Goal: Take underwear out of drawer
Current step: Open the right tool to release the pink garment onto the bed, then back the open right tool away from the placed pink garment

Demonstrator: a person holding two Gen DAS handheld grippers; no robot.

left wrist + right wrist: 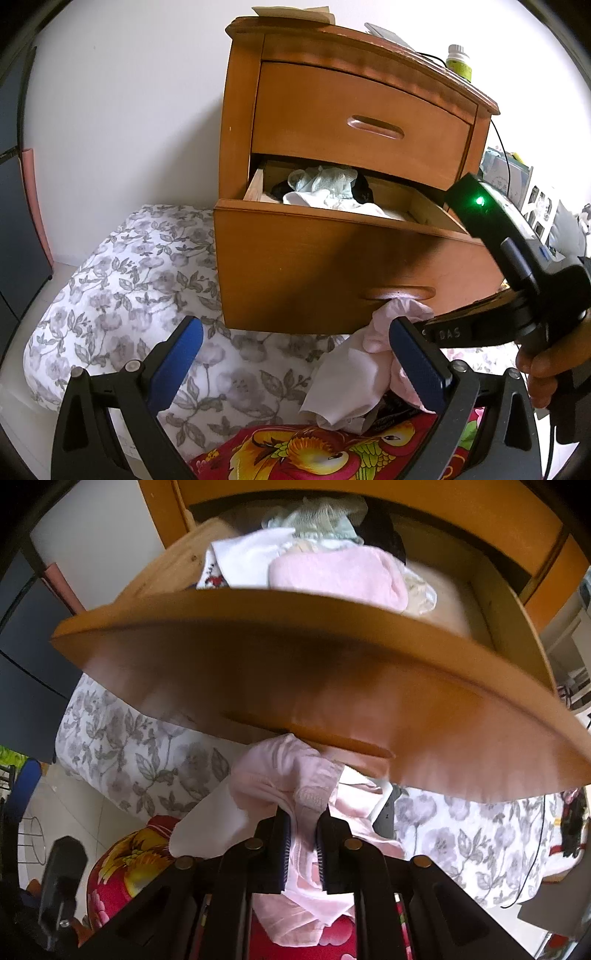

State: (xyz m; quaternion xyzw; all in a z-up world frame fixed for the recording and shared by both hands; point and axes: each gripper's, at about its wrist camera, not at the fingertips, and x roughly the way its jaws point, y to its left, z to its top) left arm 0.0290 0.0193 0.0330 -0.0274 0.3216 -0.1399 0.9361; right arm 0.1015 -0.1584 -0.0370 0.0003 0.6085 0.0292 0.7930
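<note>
The orange-brown wooden bedside cabinet [354, 110] stands before me, its lower drawer [325, 266] pulled out over the grey-flowered white bedding [122, 280]. Folded underwear, white, pale green and black, [325, 188] fills that drawer. My left gripper [295, 365] stands wide apart, holding nothing. My right gripper [303, 843] is pinched nearly closed on a pale pink pair of underwear [284, 775], outside the drawer, just below its front handle, above a red patterned cushion [317, 454].

"DAS" on the right gripper [443, 334] arm
</note>
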